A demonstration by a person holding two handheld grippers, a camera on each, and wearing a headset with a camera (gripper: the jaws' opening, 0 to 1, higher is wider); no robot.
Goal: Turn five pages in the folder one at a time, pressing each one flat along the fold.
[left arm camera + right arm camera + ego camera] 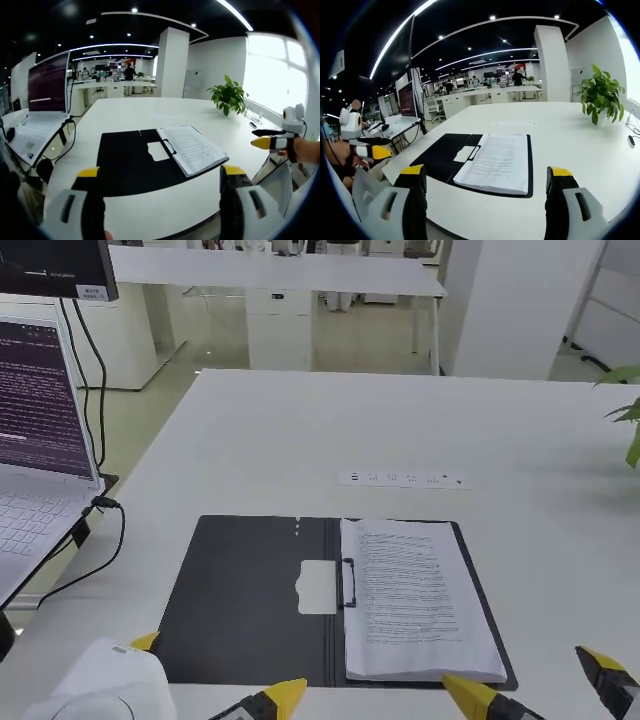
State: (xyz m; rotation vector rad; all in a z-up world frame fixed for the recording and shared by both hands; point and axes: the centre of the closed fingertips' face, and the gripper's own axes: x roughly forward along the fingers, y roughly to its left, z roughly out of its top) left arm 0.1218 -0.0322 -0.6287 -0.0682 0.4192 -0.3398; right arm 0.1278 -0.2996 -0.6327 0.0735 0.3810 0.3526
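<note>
Open black folder (250,600) lies flat on the white table (300,420).
The stack of white printed pages (420,595) sits on its right half; a white power strip (403,479) lies at 12 o'clock beyond it, an open white laptop (35,470) at 10 o'clock, a green potted plant (227,95) at 2 o'clock.

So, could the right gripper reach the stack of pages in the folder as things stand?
Probably yes: the right gripper is open, just short of the pages, with bare table between.
</note>
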